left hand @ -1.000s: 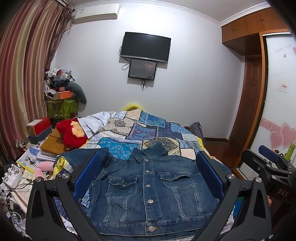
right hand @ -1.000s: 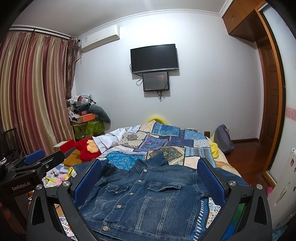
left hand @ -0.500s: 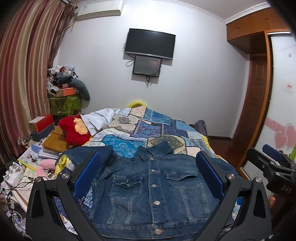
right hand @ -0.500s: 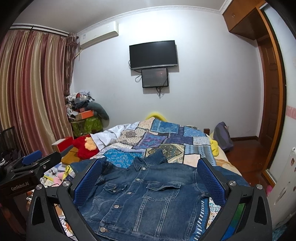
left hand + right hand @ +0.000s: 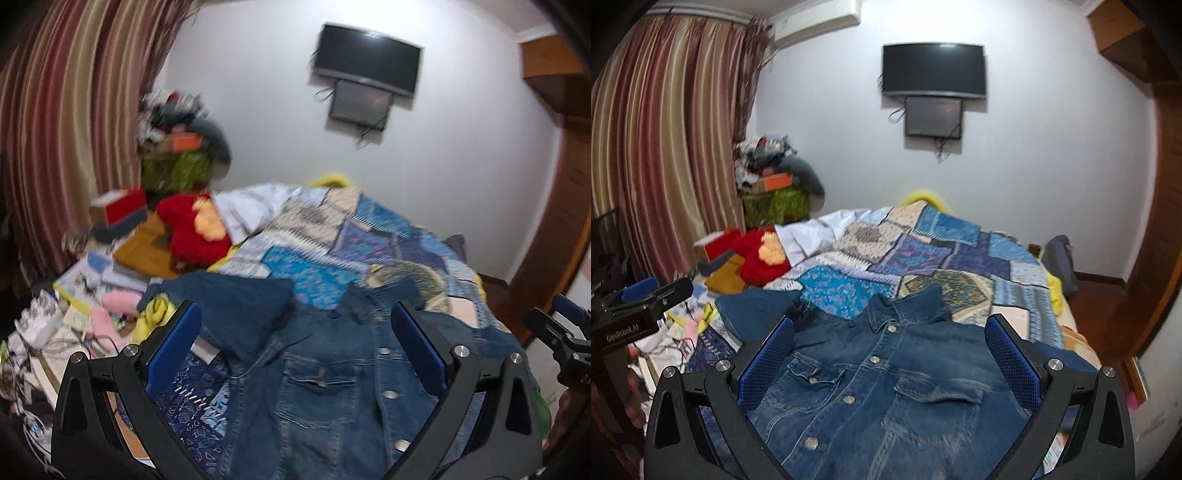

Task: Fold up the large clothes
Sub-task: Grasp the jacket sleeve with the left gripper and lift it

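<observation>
A blue patchwork quilt (image 5: 945, 254) covers the bed. A red plush toy (image 5: 757, 258) lies at its left edge beside a white cloth (image 5: 812, 236). 2 dark screens (image 5: 933, 70) hang on the white wall; striped red-and-gold curtains (image 5: 665, 147) hang left.

The denim jacket (image 5: 886, 387) hem (both views) runs off the bottom edge.

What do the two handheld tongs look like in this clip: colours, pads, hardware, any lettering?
Both match: the left tongs and right tongs have glossy black angular frames with triangular cut-outs, silver round bolts at the joints, and flat blue pads lining the inner faces of the fingers. The pads show a fine dotted grip texture. From the right wrist view, the left unit's black body carries white "GenRobot.AI" lettering. No cables or sleeves are visible.
</observation>
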`<act>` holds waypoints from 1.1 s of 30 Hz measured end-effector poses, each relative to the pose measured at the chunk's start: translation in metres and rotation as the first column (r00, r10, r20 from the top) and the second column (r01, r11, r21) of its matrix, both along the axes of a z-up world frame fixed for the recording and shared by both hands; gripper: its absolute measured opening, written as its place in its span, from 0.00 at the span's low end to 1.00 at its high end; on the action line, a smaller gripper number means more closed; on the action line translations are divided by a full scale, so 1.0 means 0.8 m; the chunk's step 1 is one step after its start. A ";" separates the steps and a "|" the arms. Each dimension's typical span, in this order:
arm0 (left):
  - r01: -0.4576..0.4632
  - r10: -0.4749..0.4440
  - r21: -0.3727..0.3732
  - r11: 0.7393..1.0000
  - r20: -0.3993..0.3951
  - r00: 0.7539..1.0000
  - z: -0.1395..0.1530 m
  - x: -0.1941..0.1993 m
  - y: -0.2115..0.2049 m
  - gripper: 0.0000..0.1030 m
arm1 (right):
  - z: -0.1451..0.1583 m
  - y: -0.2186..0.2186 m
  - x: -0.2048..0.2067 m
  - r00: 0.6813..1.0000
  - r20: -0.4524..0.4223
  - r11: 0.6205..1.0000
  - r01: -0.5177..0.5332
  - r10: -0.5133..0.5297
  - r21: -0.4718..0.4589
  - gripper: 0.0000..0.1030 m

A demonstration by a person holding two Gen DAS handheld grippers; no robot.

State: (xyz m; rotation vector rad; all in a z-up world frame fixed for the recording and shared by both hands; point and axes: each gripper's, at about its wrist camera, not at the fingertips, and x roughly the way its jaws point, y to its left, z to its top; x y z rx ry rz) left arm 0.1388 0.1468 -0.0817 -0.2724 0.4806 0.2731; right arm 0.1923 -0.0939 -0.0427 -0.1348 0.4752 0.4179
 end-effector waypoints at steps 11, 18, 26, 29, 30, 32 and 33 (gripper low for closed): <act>-0.111 0.002 -0.291 0.950 -0.350 0.937 -0.155 0.106 0.155 1.00 | -0.115 0.109 0.148 0.972 -0.197 0.975 -0.162 0.131 -0.154 1.00; -0.155 -0.024 -0.423 0.893 -0.388 0.922 -0.206 0.138 0.208 1.00 | -0.210 0.156 0.226 0.873 -0.458 0.958 -0.252 0.165 -0.135 1.00; -0.181 -0.022 -0.574 0.798 -0.328 0.944 -0.216 0.173 0.254 0.83 | -0.288 0.174 0.280 0.686 -0.714 0.970 -0.241 0.142 -0.038 1.00; -0.183 -0.005 -0.528 0.829 -0.335 0.942 -0.203 0.183 0.257 0.68 | -0.291 0.170 0.282 0.670 -0.728 0.976 -0.218 0.146 -0.004 1.00; -0.187 0.003 -0.499 0.846 -0.346 0.938 -0.199 0.189 0.256 0.64 | -0.290 0.169 0.282 0.669 -0.728 0.976 -0.218 0.152 0.004 1.00; -0.207 0.040 -0.412 0.887 -0.379 0.925 -0.192 0.201 0.255 0.31 | -0.287 0.168 0.282 0.665 -0.729 0.974 -0.226 0.158 0.004 1.00; -0.213 0.057 -0.362 0.907 -0.395 0.917 -0.187 0.207 0.253 0.17 | -0.283 0.167 0.280 0.665 -0.729 0.972 -0.234 0.162 0.003 1.00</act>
